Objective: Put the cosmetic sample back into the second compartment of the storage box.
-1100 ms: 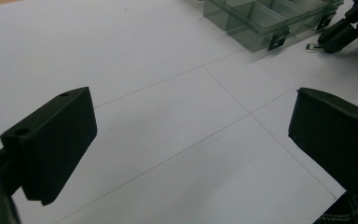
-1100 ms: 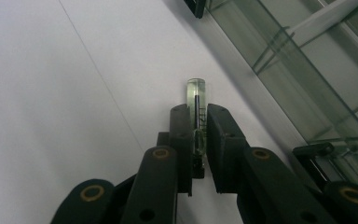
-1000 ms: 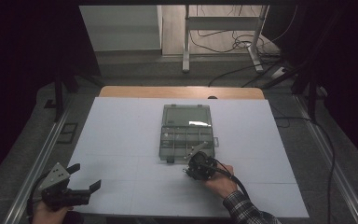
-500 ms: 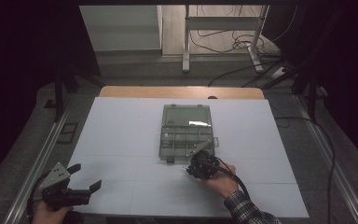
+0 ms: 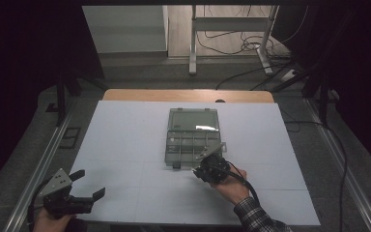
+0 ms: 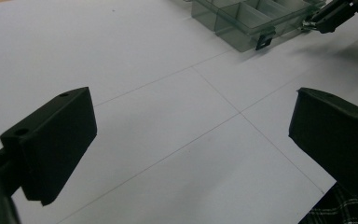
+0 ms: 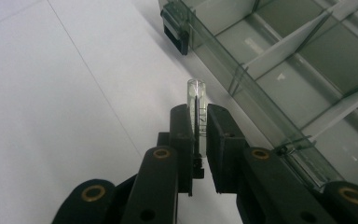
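The right gripper [image 7: 199, 135] is clamped on a small clear tube [image 7: 196, 100], whose long axis runs along the 2 jaws, its open end pointing out past their tips. The tube sits just beside the near wall of the clear compartment box [image 5: 193, 133], close to the box's dark latch [image 7: 175, 35]. The left gripper [image 5: 88, 186], jaws wide apart, hovers over the white worktop [image 5: 125, 135], well apart from the box.
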The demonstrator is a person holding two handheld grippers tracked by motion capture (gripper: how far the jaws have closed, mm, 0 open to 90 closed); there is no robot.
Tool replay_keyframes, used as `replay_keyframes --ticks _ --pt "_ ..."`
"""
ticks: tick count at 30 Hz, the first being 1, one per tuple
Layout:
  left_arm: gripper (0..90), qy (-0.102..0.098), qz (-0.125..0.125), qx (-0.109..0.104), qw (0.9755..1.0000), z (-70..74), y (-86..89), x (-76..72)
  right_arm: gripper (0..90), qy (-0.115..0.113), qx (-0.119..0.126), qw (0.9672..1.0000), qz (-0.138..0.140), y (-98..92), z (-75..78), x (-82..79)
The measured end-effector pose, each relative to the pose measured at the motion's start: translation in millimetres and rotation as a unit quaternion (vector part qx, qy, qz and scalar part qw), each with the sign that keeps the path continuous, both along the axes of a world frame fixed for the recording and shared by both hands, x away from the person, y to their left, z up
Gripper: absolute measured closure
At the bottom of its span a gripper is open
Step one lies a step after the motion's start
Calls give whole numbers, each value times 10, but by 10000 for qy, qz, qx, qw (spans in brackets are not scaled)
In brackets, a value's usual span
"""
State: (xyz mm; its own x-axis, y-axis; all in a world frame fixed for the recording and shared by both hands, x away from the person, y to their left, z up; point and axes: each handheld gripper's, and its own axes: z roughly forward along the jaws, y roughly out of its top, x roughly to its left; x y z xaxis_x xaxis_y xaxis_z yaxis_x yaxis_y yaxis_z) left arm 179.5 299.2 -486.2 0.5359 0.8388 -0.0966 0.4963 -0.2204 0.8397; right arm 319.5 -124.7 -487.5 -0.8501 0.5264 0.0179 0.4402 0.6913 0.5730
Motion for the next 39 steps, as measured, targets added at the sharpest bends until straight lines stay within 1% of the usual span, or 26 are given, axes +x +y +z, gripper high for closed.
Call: replay_keyframes --ticks 4,9,15,19,25,32,36,39 --pt "14 3 -11 28 10000 0 -7 1 813 -51 105 9999 -34 -12 35 -3" --pt "14 21 8 16 10000 0 -3 4 813 -28 323 9994 -70 -35 88 -3" --pt "14 49 30 2 10000 -2 1 10 813 -91 447 9989 -129 -56 137 2" --pt "14 56 33 -3 10000 -2 1 11 813 -107 590 9979 -225 -75 176 16" --pt "14 60 40 1 10000 -2 -1 12 813 -136 661 9974 -268 -77 202 38" --pt "14 74 59 -25 10000 -4 4 16 813 -184 685 9969 -341 -60 228 85" --pt "14 82 70 -18 9999 -3 9 18 813 -212 717 9962 -436 -54 238 143" --pt "14 86 74 -13 9999 -3 8 19 813 -240 725 9961 -445 -45 241 173"
